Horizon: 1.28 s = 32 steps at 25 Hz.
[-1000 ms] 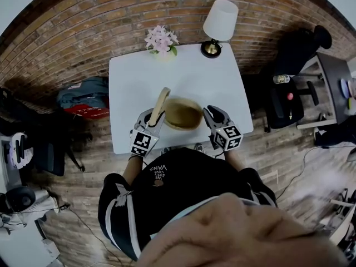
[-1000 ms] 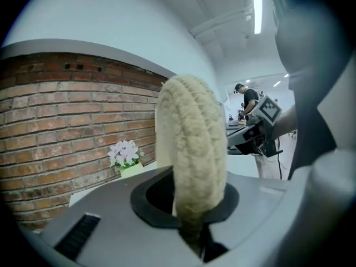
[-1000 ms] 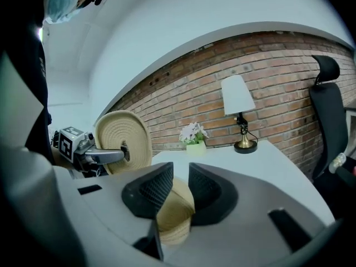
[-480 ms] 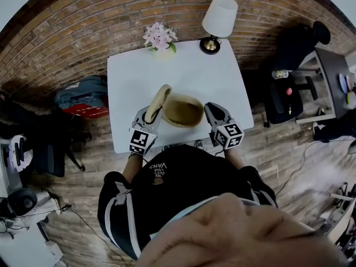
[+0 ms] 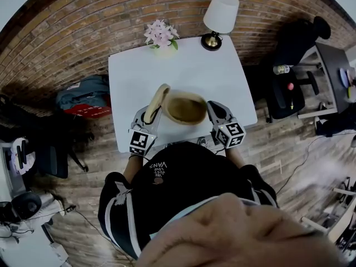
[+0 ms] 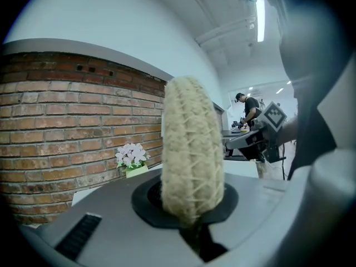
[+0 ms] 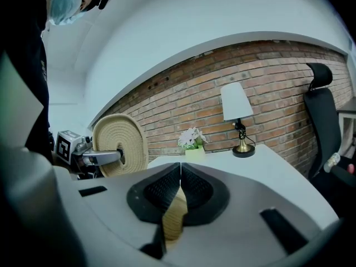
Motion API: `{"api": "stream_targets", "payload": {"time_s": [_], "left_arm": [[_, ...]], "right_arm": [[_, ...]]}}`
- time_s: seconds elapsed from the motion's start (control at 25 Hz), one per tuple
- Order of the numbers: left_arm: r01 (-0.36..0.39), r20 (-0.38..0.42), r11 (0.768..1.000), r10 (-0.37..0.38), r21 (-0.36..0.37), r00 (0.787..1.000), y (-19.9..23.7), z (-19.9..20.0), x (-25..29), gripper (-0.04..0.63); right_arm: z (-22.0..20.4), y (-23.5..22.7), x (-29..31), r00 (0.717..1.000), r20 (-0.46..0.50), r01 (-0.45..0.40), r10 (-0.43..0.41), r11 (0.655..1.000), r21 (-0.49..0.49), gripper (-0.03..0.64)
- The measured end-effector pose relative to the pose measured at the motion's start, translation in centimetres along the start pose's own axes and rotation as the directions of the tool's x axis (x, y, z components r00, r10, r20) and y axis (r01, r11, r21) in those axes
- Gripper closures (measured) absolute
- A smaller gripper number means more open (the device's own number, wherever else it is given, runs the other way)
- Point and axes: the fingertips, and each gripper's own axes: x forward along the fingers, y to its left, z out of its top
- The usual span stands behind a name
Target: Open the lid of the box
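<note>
Lid's off. Left hand-held gripper [image 5: 149, 115] is pinching the round woven lid [image 5: 157, 100] at its rim. Its jaws have just been closing, and the lid is clamped between the pads. The lid stands on edge, close to upright, just left of the box [image 5: 185, 108]. Can't tell from the head view whether its lower edge touches the box. In the left gripper view the lid is edge-on, with coiled rope filling the gap between the jaws. In the right gripper view it shows at left as a flat woven disc with one jaw of the left hand-held gripper across its face. The box is a round woven basket with its open top facing up. It sits on the white counter [image 5: 189, 65] by the near edge, roughly centre. Right hand-held gripper [image 5: 213, 109] is clamped on the right side of the box. Its own view shows the pads pressed together on a thin strip of tan wall. Both grippers reach in over the near edge of the counter, one on each side of the box. At the far side of the counter, pale pink flowers [image 5: 161, 36] in a small pot stand far left. A lamp [image 5: 221, 13] with a white shade and brass base stands far right. Both are well apart from the box. A brick wall [image 5: 83, 32] runs behind the counter. A black office chair [image 5: 286, 96] stands to the right on the wood floor, and a blue and red bag [image 5: 83, 96] lies on the floor to the left.
</note>
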Motion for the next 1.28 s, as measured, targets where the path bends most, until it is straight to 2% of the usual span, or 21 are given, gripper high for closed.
{"api": "stream_targets", "payload": {"time_s": [0.56,1.28], "left_arm": [[0.011,-0.022,1.0,-0.011,-0.013,1.0,1.6,-1.7,-2.3,0.555],[0.031,-0.032,0.999,-0.031,-0.017,0.999,1.3,-2.1,-2.9,0.555]], "right_arm": [[-0.8,3.3,1.2,1.0,-0.004,-0.004,0.003,0.999,-0.054,0.614],[-1.3,4.1,0.8,1.0,-0.017,0.007,-0.008,0.998,-0.065,0.614]]}}
